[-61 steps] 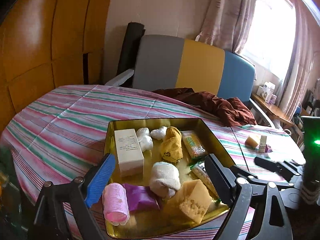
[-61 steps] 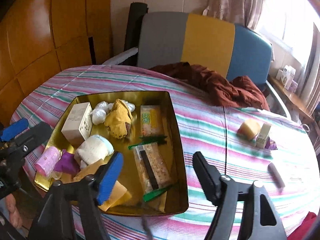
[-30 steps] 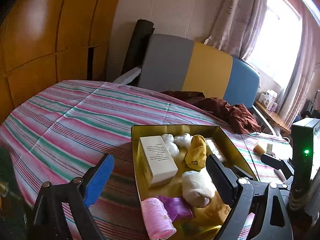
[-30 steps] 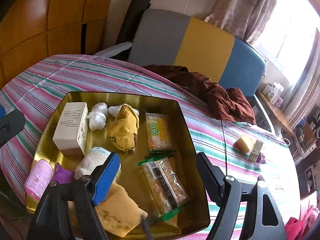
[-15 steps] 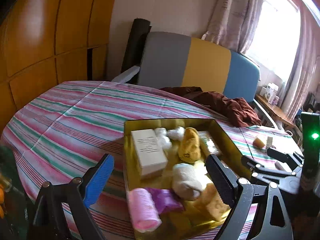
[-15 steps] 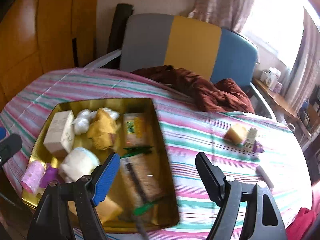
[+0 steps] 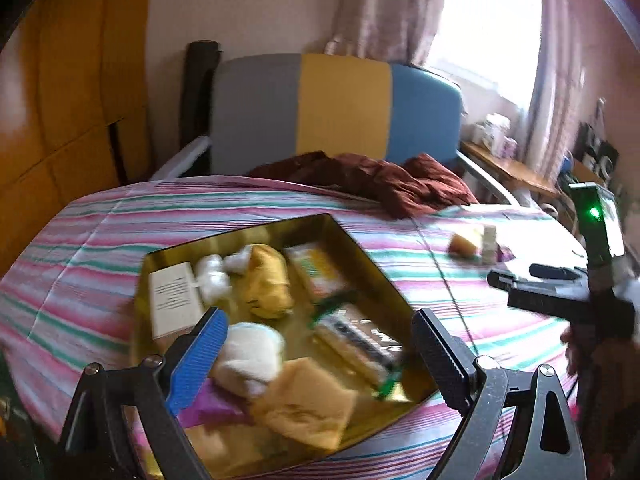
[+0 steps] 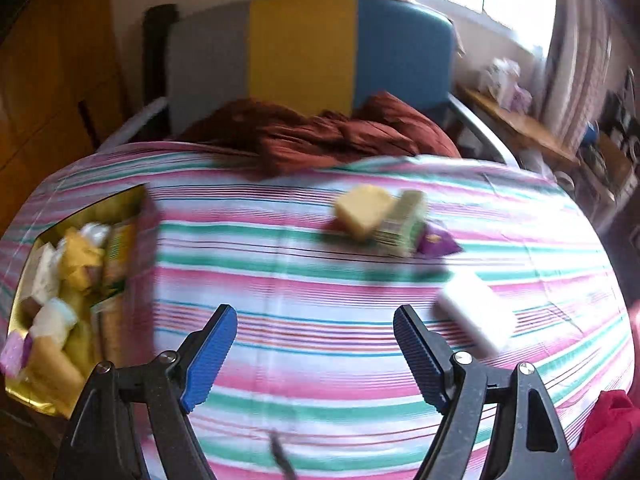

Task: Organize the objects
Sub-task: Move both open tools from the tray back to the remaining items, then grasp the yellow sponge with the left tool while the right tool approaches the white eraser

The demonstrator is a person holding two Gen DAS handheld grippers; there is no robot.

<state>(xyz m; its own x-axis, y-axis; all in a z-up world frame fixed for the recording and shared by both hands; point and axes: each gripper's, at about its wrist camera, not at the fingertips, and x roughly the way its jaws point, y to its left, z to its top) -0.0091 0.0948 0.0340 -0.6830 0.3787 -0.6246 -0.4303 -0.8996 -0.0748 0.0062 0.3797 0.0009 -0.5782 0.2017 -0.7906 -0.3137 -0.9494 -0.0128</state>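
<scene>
A gold tin tray (image 7: 240,234) on the striped tablecloth holds a white box (image 7: 174,300), a yellow knit piece (image 7: 268,280), a rolled white sock (image 7: 248,356), a yellow sponge (image 7: 308,400) and snack packets (image 7: 356,340). My left gripper (image 7: 318,340) hovers open over the tray's near half, gripping nothing. My right gripper (image 8: 316,320) is over bare cloth right of the tray (image 8: 136,204); its jaws are opening with nothing between them. Beyond it lie a yellow sponge block (image 8: 362,210), a small pale box (image 8: 402,220), a purple packet (image 8: 436,240) and a white bar (image 8: 474,316).
A crumpled brown cloth (image 8: 320,132) lies at the table's far edge before a grey, yellow and blue chair (image 8: 300,48). Red fabric (image 8: 608,428) shows at the near right corner. A wooden side table (image 7: 512,168) stands by the window.
The right gripper has swung right, off the tray and out over the striped cloth, close to the loose objects. The left gripper has shifted right along the tray. Both views are motion-blurred.
</scene>
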